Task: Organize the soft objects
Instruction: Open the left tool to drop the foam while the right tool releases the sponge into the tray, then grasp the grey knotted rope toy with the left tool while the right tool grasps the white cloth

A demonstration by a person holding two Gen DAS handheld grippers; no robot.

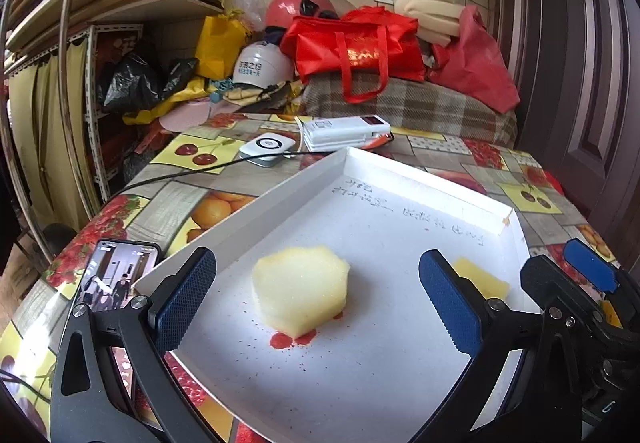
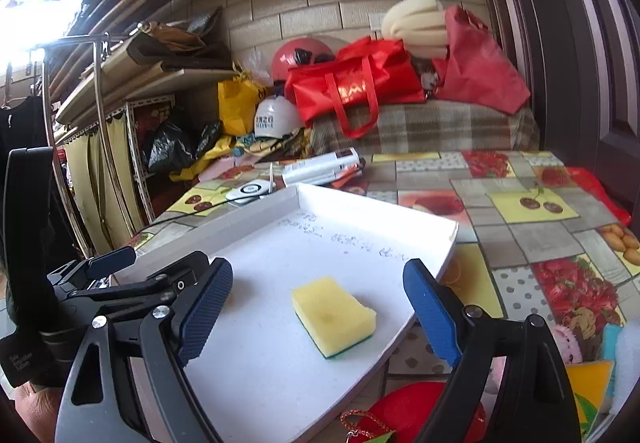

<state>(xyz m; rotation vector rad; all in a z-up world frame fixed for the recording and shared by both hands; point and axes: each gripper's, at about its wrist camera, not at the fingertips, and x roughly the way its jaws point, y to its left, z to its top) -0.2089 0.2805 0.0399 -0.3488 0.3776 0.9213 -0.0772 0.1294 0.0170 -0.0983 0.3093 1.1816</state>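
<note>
On the counter's (image 1: 168, 203) left edge a phone (image 1: 116, 275) lies face up with its screen lit, just beside the white tray (image 1: 280, 195) that takes up the middle. Inside the tray sits a pale, many-sided foam block (image 1: 300, 289), resting on a few red smears, and the left tongs (image 1: 316, 299) hover right over it, spread wide, blue pads either side and touching nothing. Further right, still in the tray, a yellow sponge (image 2: 334, 313) with a green scouring base lies flat, and the right tongs (image 2: 318, 313) bracket it the same way: wide apart, empty, pads clear of the sponge on both flanks. Both tools point forward and slightly down, side by side, the left one's frame showing at the left of the right wrist view.

So two soft pieces look to be in the tray already. Off to the far right, on the counter beyond the tray's rim, more soft things wait: a pink fluffy item (image 2: 570, 345), something teal and white (image 2: 620, 355) at the frame edge, and a red piece (image 2: 416, 409) near the bottom. By that reckoning the job is partway through, with that cluster probably left to gather.
</note>
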